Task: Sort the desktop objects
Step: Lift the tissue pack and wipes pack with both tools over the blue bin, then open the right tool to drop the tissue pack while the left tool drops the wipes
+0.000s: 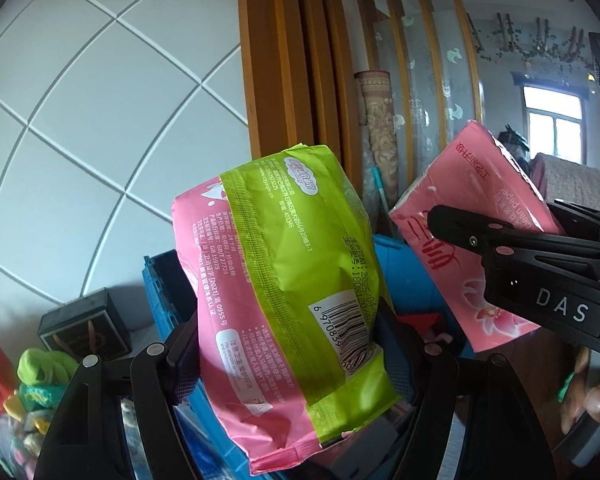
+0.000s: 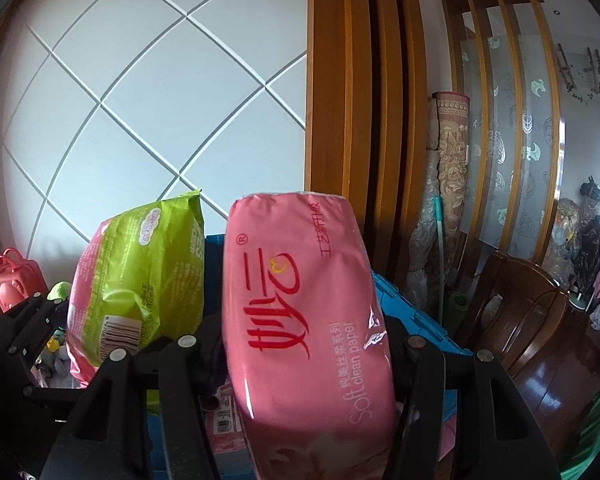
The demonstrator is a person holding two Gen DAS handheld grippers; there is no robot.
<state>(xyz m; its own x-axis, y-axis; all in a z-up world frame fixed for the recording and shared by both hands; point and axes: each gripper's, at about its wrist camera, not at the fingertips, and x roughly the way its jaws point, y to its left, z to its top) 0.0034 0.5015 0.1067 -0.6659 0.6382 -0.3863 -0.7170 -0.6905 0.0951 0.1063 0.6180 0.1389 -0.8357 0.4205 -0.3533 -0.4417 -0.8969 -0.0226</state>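
While tools (image 1: pixel 288 360) grip packs (image 1: pixel 284 280) (aloft).

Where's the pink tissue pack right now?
The tissue pack is clamped in the right hand-held gripper, above the blue crate, right of the green pack.

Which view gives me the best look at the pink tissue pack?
The right wrist view: the pink tissue pack fills the centre, front print readable, held in the right tool. The left wrist view shows it off to the side, tilted and partly hidden by that tool.
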